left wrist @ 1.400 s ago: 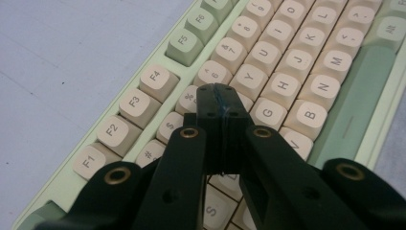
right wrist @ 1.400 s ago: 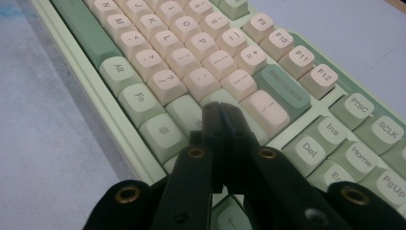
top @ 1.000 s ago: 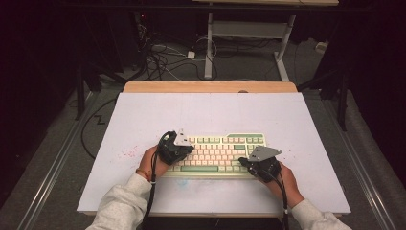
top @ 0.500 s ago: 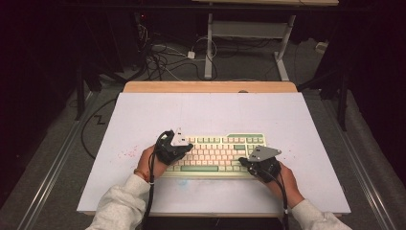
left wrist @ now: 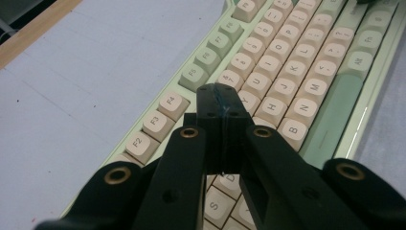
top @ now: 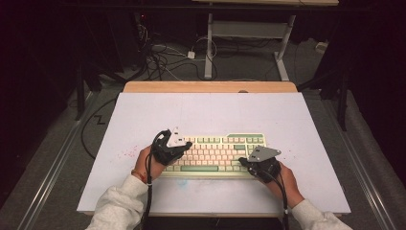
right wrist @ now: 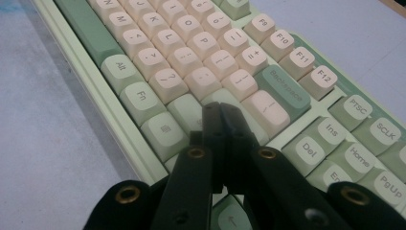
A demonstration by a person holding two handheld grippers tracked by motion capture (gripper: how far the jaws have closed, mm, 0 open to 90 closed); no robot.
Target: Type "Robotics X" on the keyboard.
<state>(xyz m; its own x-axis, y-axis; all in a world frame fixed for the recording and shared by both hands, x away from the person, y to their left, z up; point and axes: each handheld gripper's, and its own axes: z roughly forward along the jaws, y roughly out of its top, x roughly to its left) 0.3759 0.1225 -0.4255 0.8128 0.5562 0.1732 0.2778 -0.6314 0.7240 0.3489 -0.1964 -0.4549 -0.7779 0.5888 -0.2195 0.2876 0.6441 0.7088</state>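
The keyboard (top: 215, 153) lay flat on the white table (top: 210, 115), toward its six o'clock edge, long side running from nine to three o'clock; the left gripper (top: 178, 149) stood over its nine o'clock end and the right gripper (top: 250, 165) over its four o'clock corner. In the left gripper view the left gripper (left wrist: 221, 103) had its jaws pressed together with nothing between them, the tip poised above the letter keys near G and H; whether it touched a key could not be told. In the right gripper view the right gripper (right wrist: 221, 120) was likewise pressed shut and empty, its tip over the pale green keys below the Backspace key (right wrist: 283, 91).

The work looked like pressing keys with closed tips, and the risks followed from that; the blunt tip was about as wide as a keycap, so a slightly off-centre push could catch two keys at once; a slanted push could slide the tip into the gap between caps and lever one up; a hard push near the four o'clock corner could shove the whole keyboard across the smooth table, since nothing held it.

Against the frame a second before, little differed; the keyboard sat in the same place, the right gripper kept its post, and the left gripper appeared to have edged slightly toward three o'clock.
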